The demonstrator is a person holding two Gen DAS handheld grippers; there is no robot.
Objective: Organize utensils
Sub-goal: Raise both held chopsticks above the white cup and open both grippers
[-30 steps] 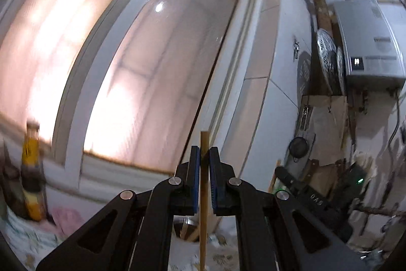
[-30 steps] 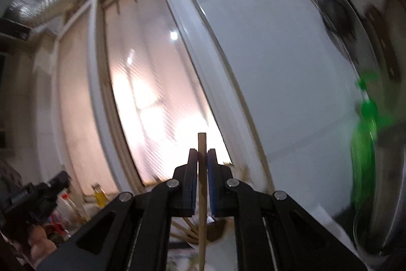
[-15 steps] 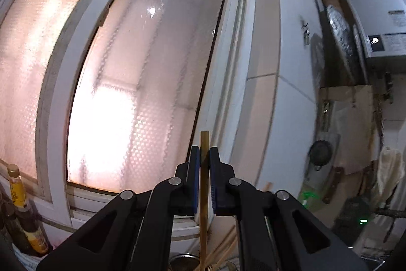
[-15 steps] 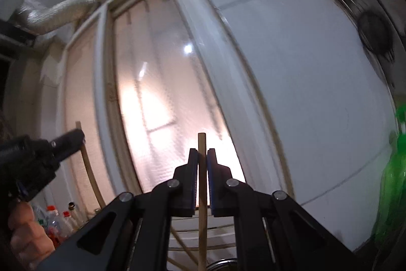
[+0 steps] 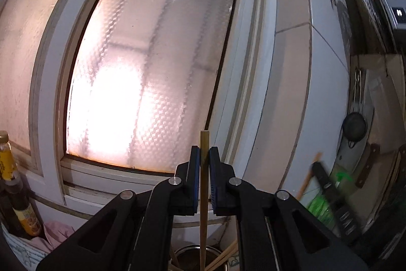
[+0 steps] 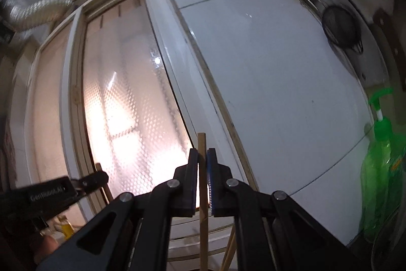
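Left gripper [image 5: 204,161] first: its blue pads are pressed together on a wooden chopstick [image 5: 203,194], which stands upright between them, its top just clearing the pads and its lower length running down out of frame. Directly below sits a round metal holder [image 5: 189,252] with more sticks leaning in it, so this chopstick hangs right over the mouth of the pot, its lower end seemingly at or inside the rim, though the very tip is cut off by the frame.

Over to the right gripper [image 6: 202,164]: same story, clamped tight on a second chopstick [image 6: 203,207], also vertical, its top poking a little above the pads. Loose sticks [image 6: 229,250] angle up just beside it at the bottom edge; the holder itself is not visible in this view. The left tool shows at the left of this view, near but apart.

Progress, as a judgement: some sticks are already in the pot, two are in hand, neither released yet. What remains looks like lowering and letting go of each. How many utensils are left elsewhere cannot be told.

Outward: frosted window [image 5: 142,83] glowing behind, white tiled wall [image 6: 274,83], a green pump bottle [image 6: 380,164] at the right, sauce bottles [image 5: 15,194] at the left.
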